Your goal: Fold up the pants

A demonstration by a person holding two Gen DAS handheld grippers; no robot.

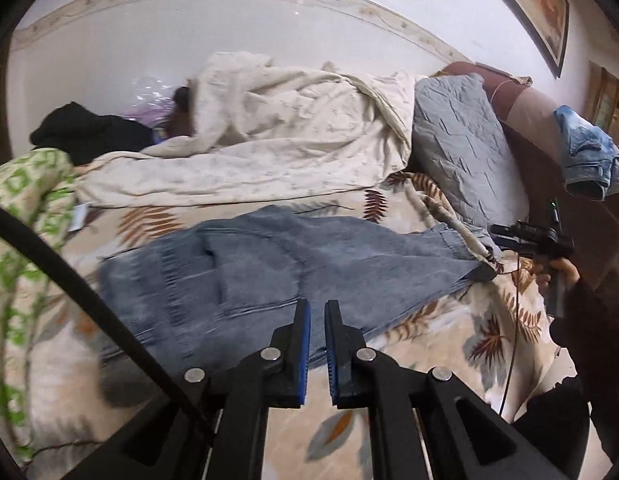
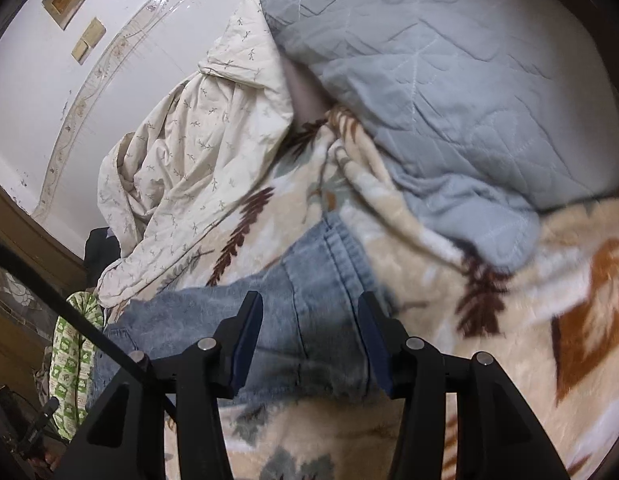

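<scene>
- Left wrist view: left gripper (image 1: 318, 308) rises from the bottom centre of the frame, angled down over the bed; its blue-padded jaws stand almost together with only a thin slit between them, and nothing is caught in that slit.
- Pants (image 1: 269, 272), blue denim, lie spread across the middle of the frame on the leaf-patterned blanket (image 1: 449, 344), running from the lower left up toward the right; the left gripper's tips overlap their near edge in the picture, but whether they touch the cloth cannot be told.
- At the right edge a hand (image 1: 557, 276) in a dark sleeve holds the right gripper (image 1: 505, 236), black, which points left toward the far end of the pants beside the grey quilted pillow (image 1: 461, 148); its jaw state cannot be read from this view.
- A cream duvet (image 1: 289, 136) is heaped behind the pants, across the upper middle.
- Right wrist view: right gripper (image 2: 309, 308) comes up from the bottom centre, tilted down at the bed, jaws moderately wide apart and empty.
- Between and behind its fingers lies the hem end of the pants (image 2: 309, 280), flat on the blanket (image 2: 509, 320), with no pad pressing on it; the pillow (image 2: 449, 80) fills the upper right.
</scene>
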